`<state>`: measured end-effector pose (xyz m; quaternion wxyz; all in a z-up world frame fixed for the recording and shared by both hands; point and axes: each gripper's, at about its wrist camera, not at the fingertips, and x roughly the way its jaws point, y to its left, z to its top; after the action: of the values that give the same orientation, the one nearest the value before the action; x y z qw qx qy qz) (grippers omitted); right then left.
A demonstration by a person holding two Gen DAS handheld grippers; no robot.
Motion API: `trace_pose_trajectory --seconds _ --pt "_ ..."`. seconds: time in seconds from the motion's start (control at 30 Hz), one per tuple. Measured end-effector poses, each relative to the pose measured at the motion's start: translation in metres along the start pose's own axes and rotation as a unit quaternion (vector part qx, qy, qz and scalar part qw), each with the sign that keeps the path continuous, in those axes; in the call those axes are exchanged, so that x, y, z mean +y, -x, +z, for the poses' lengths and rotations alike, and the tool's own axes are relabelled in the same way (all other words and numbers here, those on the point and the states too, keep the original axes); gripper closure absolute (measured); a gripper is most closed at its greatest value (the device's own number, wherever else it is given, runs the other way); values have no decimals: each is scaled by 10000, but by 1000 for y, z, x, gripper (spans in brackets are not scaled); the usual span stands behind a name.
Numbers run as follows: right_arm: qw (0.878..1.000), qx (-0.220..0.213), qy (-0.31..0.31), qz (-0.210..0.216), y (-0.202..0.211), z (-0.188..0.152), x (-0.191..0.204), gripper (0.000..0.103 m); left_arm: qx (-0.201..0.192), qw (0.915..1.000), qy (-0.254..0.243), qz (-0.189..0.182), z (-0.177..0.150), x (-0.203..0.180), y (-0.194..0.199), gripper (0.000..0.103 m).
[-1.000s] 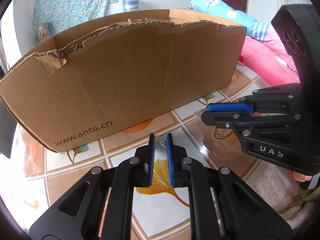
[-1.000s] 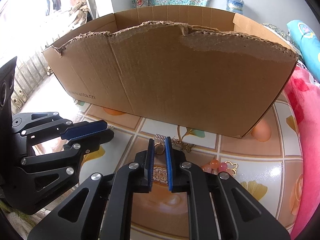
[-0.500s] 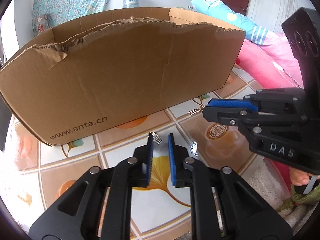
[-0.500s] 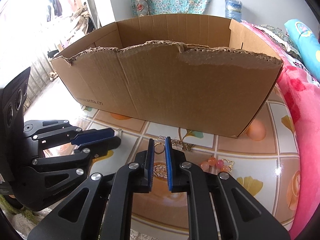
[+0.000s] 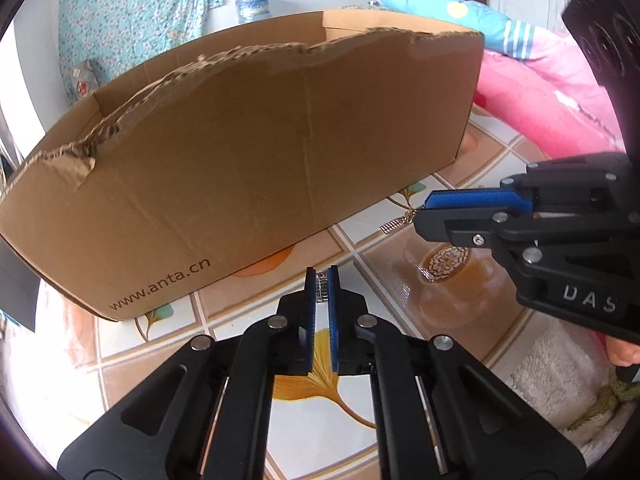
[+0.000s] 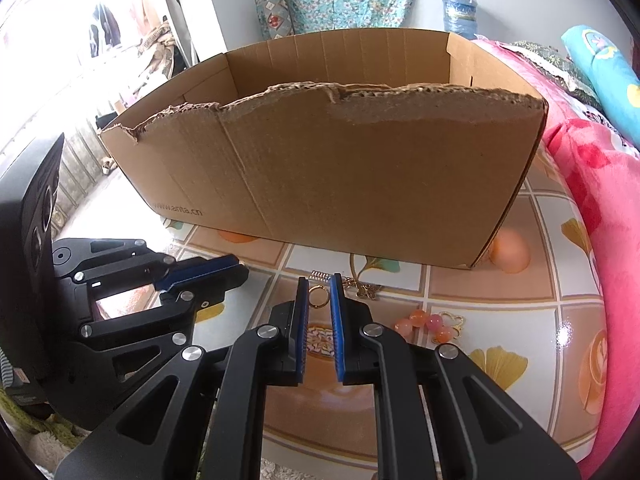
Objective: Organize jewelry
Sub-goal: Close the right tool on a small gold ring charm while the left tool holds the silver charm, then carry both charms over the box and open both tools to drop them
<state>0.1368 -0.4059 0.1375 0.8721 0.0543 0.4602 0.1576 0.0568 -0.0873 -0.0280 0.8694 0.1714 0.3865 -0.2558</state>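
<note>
My left gripper [image 5: 322, 276] is low in the left wrist view, its jaws closing onto a small silver bar charm [image 5: 321, 289] pinched between the blue pads. My right gripper [image 6: 319, 280] is shut on a gold ring [image 6: 319, 296], and a silver bar charm [image 6: 320, 276] sticks out past its tips. From the left wrist view, the right gripper [image 5: 430, 210] comes in from the right with that charm [image 5: 394, 224] dangling. The torn-rimmed cardboard box [image 6: 360, 168] stands just behind both grippers, its inside mostly hidden.
A gold butterfly piece [image 6: 368, 290] and a pink and orange beaded piece [image 6: 428, 322] lie on the tile-patterned tabletop [image 6: 500, 292] by the right gripper. Pink bedding [image 6: 600, 200] borders the table's right side. A person's fingers [image 5: 622, 354] show at the left wrist view's right edge.
The left jaws widened over the silver charm on the table, then closed on it. Both cameras now look a little higher at the box. The right grip is unchanged.
</note>
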Motion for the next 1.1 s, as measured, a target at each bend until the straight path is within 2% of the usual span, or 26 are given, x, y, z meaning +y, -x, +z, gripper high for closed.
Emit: trace_pose_trajectory --seconds 0.1,0.4,0.6,0.7,0.87,0.97,1.1 --pt "10000 -38 -37 32 0 0 -1 92 2 9999 -92 85 0 -2 0 99" --pt "9999 -136 -54 57 4 2 -1 92 20 10000 56 -65 -2 5 4 99" --pt "9996 -268 37 62 16 2 6 92 -151 9998 103 -97 -2 7 18 99" --pt "9993 -356 110 77 26 4 11 92 -315 9992 169 -165 0 9 34 99" --pt "9965 -669 112 491 60 22 19 92 -798 9956 240 -422 9 11 80 99" --pt "9932 -937 200 667 84 45 20 92 -1240 9900 241 -623 26 19 114 99" --pt "9900 -1099 366 807 98 84 14 92 -1518 9849 246 -794 56 38 133 99"
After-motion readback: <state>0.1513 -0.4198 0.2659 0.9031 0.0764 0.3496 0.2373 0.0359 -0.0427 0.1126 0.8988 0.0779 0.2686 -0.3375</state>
